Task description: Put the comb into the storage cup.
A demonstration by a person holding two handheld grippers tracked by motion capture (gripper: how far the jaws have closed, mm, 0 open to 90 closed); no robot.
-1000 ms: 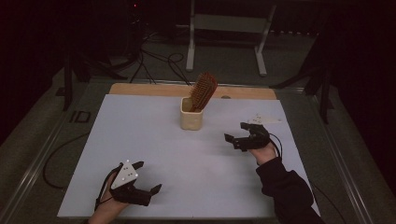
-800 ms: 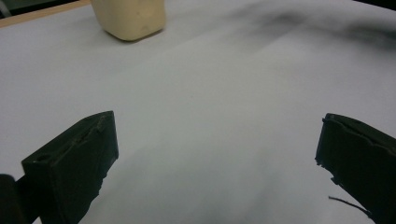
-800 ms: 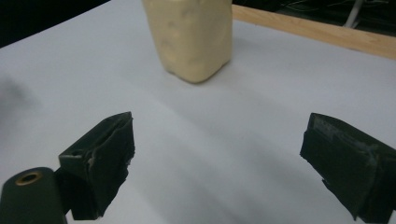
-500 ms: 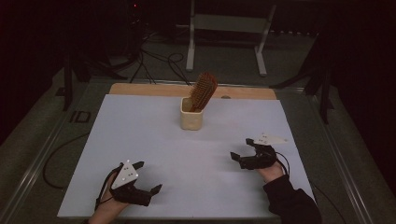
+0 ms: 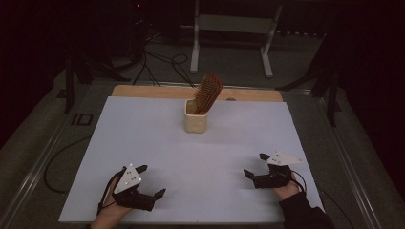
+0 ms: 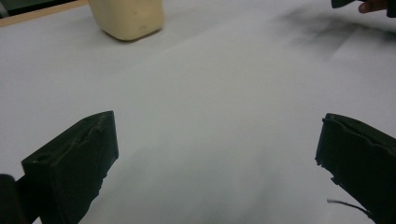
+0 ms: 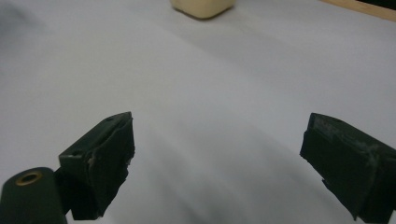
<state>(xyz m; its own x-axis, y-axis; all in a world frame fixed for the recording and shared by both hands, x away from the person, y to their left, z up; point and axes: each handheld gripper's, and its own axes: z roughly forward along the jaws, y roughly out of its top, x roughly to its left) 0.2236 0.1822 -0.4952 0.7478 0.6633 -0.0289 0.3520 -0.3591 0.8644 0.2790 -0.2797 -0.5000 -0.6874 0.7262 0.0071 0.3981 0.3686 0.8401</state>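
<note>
A cream cup point(image 5: 196, 122) stands at the far middle of the white table top point(image 5: 219, 143), and a wooden hairbrush point(image 5: 209, 92) leans out of it, bristle head up. My left gripper point(image 5: 153, 180) rests near the front left edge, open, with nothing between its jaws. My right gripper point(image 5: 255, 164) lies near the front right, also open and empty. In the left gripper view the gripper point(image 6: 217, 154) faces bare white surface, with the cup point(image 6: 127, 16) far off at upper left. In the right gripper view the gripper point(image 7: 217, 149) points toward the cup point(image 7: 201, 7).
A strip of bare wood point(image 5: 191, 91) runs along the table's far edge. Behind the table stands a metal stand point(image 5: 229, 28), with cables point(image 5: 157, 62) on the dark floor. The other hand point(image 6: 373, 5) shows at the left gripper view's top right.
My right gripper has drawn back toward the near edge and slightly to the right, still open. The left gripper, cup and brush have stayed put.
</note>
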